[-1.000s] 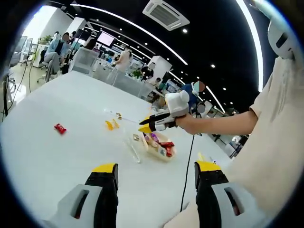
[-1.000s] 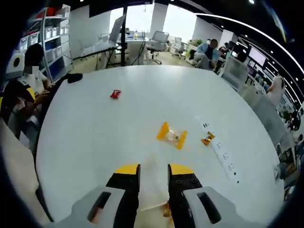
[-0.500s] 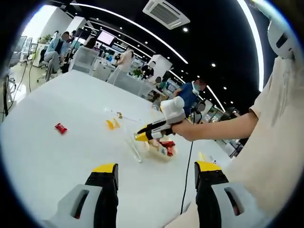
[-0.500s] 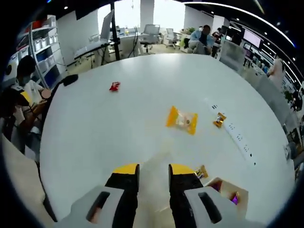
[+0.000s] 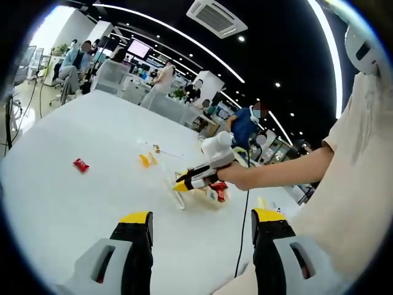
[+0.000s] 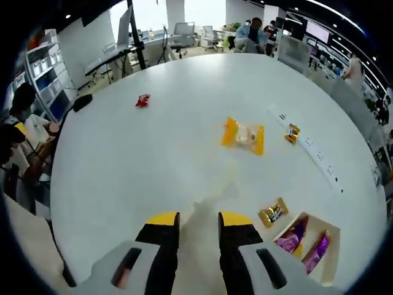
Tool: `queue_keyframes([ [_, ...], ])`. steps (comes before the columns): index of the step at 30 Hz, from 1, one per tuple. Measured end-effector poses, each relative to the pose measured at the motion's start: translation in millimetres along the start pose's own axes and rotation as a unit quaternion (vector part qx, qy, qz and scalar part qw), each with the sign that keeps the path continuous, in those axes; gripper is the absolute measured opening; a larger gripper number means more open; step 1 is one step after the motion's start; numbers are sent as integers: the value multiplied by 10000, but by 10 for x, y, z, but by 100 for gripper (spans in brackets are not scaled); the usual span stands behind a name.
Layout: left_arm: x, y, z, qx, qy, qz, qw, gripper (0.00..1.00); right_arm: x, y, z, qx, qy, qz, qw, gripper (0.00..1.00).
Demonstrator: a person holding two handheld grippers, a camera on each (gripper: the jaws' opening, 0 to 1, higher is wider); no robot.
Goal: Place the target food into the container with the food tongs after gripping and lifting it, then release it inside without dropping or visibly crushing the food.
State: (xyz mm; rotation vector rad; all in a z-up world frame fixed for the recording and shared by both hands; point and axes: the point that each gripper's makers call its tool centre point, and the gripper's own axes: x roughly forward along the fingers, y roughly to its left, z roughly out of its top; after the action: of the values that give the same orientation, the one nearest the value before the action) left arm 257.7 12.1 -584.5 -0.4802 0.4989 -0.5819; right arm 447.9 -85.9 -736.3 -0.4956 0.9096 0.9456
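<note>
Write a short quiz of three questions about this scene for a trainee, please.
1. True or false: the left gripper is open.
2. Which snack lies nearest the container? A) red packet B) yellow packet C) gold candy
3. What do the right gripper jaws hold?

Key:
1. True; the jaws stand wide apart.
2. C.
3. Pale, see-through tongs, their tips over bare table.
</note>
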Motion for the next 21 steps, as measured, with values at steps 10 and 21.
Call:
queue_keyframes([
  [10,-11,5,-6,-11,-17,11,10000,65,89,6,-65,-104,156,-115,9998,22],
  [21,-41,14,-20,-30,-35,50,10000,65,138,27,-84,-176,276,-199,9993,18],
])
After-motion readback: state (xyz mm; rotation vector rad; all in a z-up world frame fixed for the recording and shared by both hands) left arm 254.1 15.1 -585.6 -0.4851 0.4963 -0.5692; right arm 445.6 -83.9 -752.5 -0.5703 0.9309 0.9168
